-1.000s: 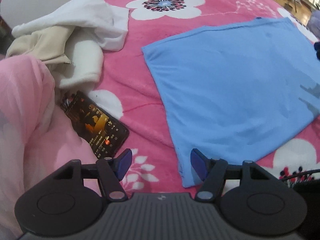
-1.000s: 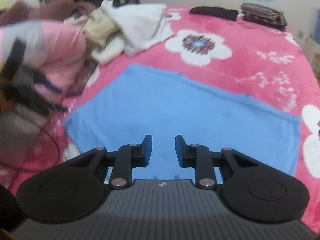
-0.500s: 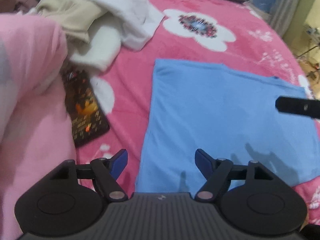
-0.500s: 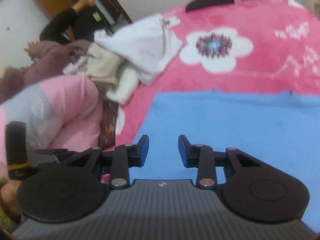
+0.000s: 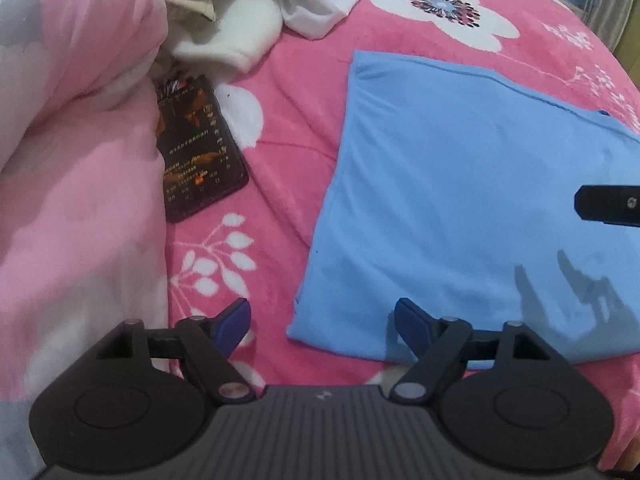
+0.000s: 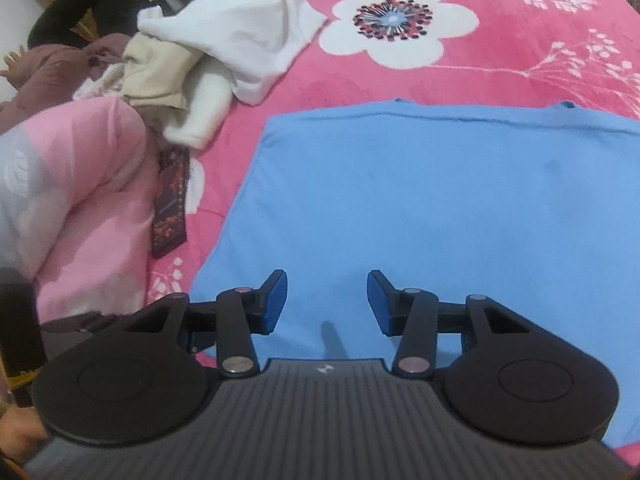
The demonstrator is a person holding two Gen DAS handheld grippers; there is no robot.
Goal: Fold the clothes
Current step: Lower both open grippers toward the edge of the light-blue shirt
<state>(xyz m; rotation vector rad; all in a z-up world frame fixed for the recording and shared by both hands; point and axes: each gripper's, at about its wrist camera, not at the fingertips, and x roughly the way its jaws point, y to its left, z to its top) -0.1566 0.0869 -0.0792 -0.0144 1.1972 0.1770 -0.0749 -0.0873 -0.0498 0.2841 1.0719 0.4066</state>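
A light blue garment (image 5: 460, 200) lies flat, folded into a rectangle, on the pink flowered bed cover (image 5: 288, 92). My left gripper (image 5: 322, 320) is open and empty, low over the garment's near left corner. My right gripper (image 6: 326, 300) is open and empty, above the garment's (image 6: 420, 200) near edge. Part of the right gripper shows as a black bar (image 5: 608, 204) at the right edge of the left wrist view.
A pile of white and cream clothes (image 6: 208, 52) lies at the far left. A pink quilt (image 5: 72, 160) rises along the left. A dark phone (image 5: 196, 152) lies between the quilt and the blue garment. A person in dark clothes (image 6: 80, 12) sits beyond the bed.
Both grippers have swung left and come closer to the blue garment's near left part. My right gripper's jaws have opened wider. The garment has not moved.
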